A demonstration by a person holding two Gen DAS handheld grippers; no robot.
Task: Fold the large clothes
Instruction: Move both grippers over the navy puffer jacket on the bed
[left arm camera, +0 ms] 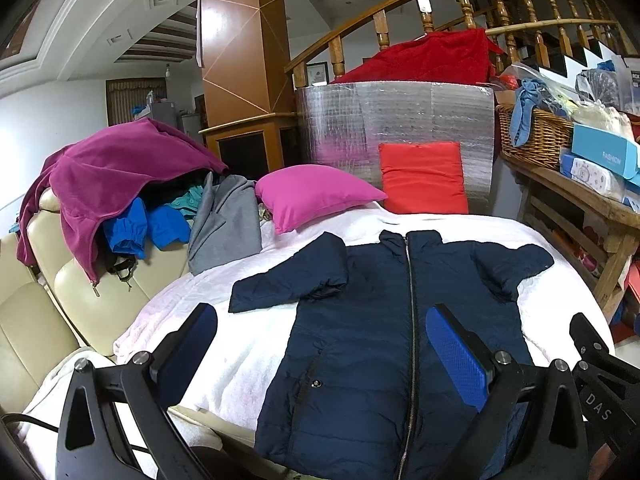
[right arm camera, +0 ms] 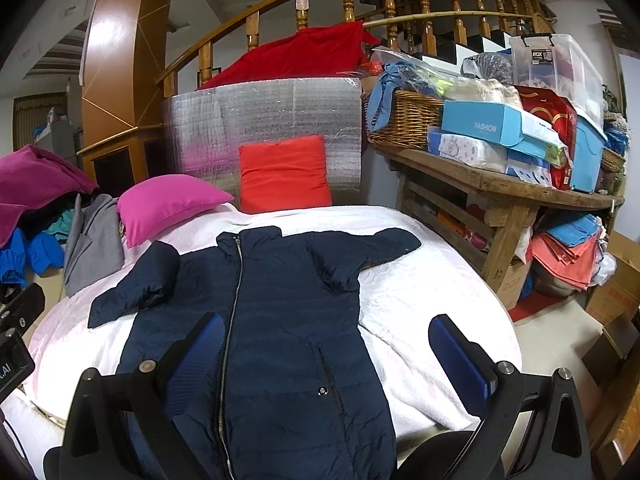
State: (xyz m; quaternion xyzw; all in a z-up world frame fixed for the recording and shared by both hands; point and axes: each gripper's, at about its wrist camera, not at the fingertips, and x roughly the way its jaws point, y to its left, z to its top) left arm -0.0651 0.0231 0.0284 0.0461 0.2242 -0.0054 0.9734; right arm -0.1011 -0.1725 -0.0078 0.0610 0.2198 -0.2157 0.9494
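A navy puffer jacket (left arm camera: 360, 332) lies flat and zipped on a white blanket (left arm camera: 224, 344), collar away from me, both sleeves spread out to the sides. It also shows in the right wrist view (right arm camera: 276, 320). My left gripper (left arm camera: 322, 344) is open and empty, hovering above the jacket's lower left half. My right gripper (right arm camera: 326, 356) is open and empty, above the jacket's lower right half. The right gripper's body shows at the right edge of the left wrist view (left arm camera: 600, 380).
A pink cushion (left arm camera: 312, 194) and a red cushion (left arm camera: 424, 178) sit at the blanket's far end against a silver foil panel (left arm camera: 396, 120). A pile of clothes (left arm camera: 116, 184) covers the cream sofa (left arm camera: 44, 296) on the left. A cluttered wooden bench (right arm camera: 504, 192) stands on the right.
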